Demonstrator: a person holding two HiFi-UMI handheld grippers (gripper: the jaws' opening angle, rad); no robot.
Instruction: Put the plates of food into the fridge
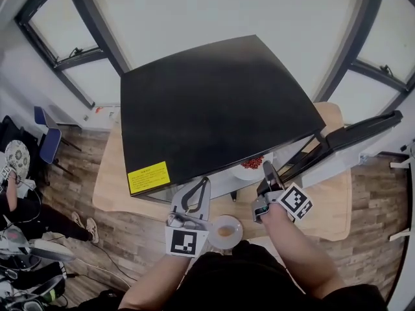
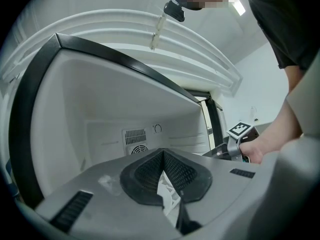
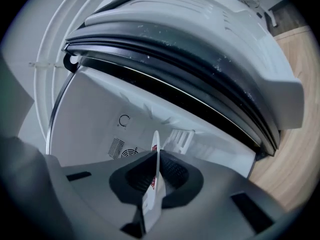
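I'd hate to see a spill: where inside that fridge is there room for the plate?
Inside the fridge, the space before the back-wall vent looks bare. The doorway is crowded: the right claw with its plate of red food beside the left claw.

Supporting surface: a light wooden table with rounded corners (image 1: 113, 196), standing on a brown wood-plank floor (image 1: 123, 238). Directly on the table stands a compact white fridge with a flat black top (image 1: 214, 109), its black-edged door (image 1: 353, 138) swung open to the right. A small round white plate with a brownish portion of food (image 1: 225, 230) sits at the table's near edge, in front of the fridge opening. On the floor to the left, well apart from the table, stands a blue chair (image 1: 47, 141).
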